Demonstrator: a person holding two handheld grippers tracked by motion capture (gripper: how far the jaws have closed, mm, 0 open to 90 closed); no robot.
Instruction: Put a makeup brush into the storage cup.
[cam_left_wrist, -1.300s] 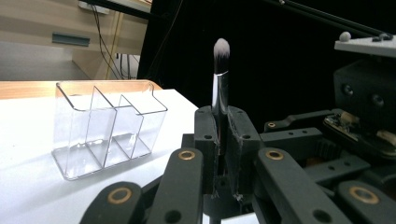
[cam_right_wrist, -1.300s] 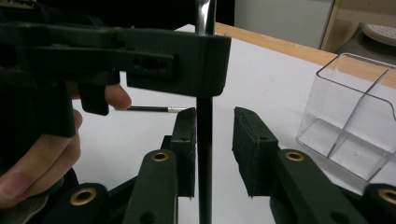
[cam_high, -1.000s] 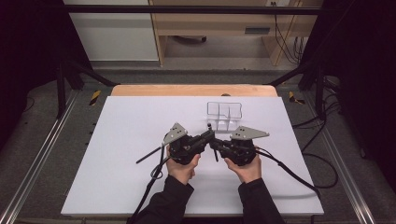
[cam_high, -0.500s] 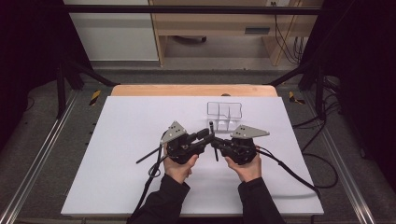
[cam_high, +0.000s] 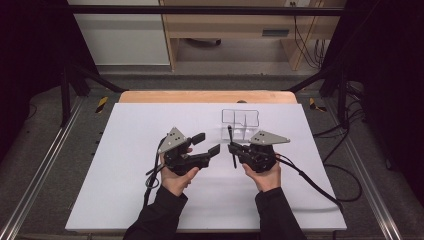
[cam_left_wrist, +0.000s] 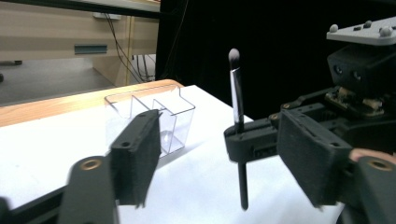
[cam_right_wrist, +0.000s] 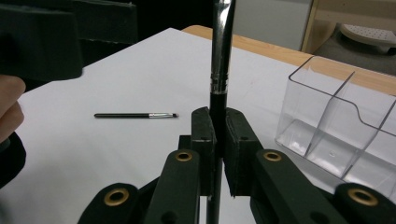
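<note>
Right gripper (cam_high: 231, 147): jaws pinched the upright makeup brush (cam_left_wrist: 236, 100).
Left gripper (cam_high: 207, 143): jaws spread, just opening, nothing between.
Clear organiser (cam_high: 240, 118): far right.

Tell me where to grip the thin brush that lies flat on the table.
I would take the thin brush at the middle of its black handle, from straight above, jaws across its length: it lies flat on the white table.
</note>
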